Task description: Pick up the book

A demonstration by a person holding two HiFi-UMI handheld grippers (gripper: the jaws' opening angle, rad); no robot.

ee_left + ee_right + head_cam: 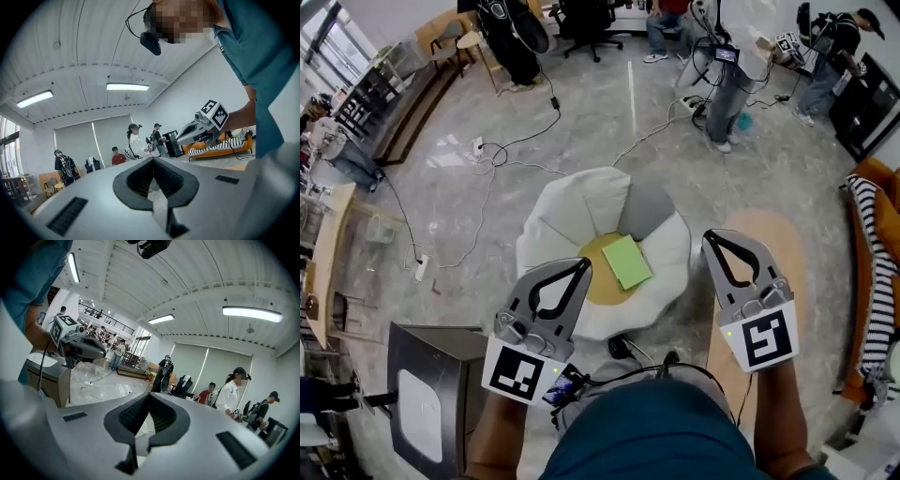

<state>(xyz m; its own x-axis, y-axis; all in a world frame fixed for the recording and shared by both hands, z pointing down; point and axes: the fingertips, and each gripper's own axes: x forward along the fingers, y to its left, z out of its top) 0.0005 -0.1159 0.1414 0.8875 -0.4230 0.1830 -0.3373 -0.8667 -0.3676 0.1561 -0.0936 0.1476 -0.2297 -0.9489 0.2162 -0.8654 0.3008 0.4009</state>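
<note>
Atop yellow pad (598,281), book (627,262) lies lengthwise, far end seemingly leftward.

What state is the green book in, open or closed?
Closed. The green book lies flat on the yellow centre of the white cushion. Only its plain cover shows, with no pages spread.

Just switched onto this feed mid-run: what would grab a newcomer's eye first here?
A green book lies flat on the yellow middle of a white, fried-egg-shaped cushion on the floor, dead centre in the head view. Nearer the camera, the left gripper and right gripper sit either side of it, both shut and empty. Cables trail behind, with people at the far end.
</note>
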